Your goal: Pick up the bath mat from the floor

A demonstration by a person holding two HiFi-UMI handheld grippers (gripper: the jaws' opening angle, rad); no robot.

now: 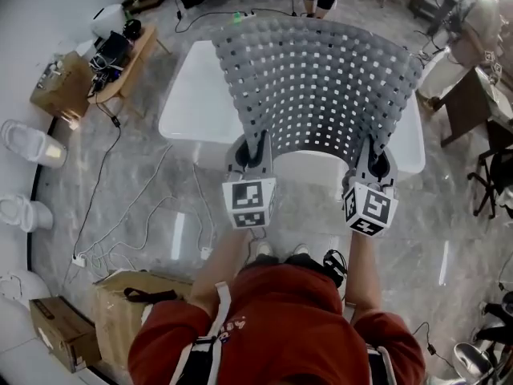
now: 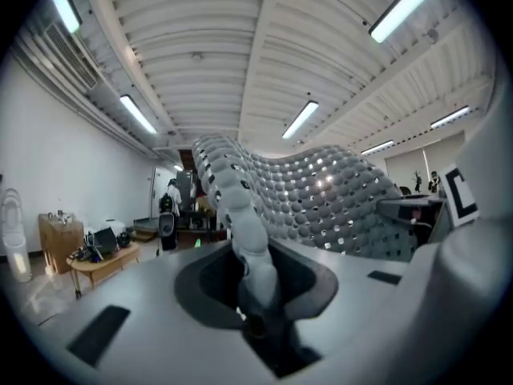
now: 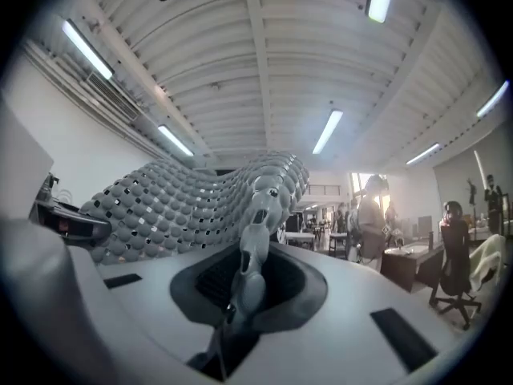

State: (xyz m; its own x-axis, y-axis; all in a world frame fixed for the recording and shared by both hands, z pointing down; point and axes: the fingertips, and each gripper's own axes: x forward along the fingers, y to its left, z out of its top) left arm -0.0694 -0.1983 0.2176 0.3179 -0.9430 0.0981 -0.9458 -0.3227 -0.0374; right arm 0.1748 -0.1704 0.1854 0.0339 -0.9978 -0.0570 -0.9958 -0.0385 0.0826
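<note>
Left gripper (image 1: 256, 155): I clench the bath mat (image 1: 321, 79), near-left edge.
Right gripper (image 1: 372, 160): clenched near-right.
Technique: raise both level.

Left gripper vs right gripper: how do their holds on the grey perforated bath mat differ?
Left gripper pinches the grey perforated bath mat at its near left corner; right gripper at its near right corner. From the left gripper's jaws the mat fans out to the right; from the right gripper's, to the left. Shared: both shut on the mat's edge, holding it up.
</note>
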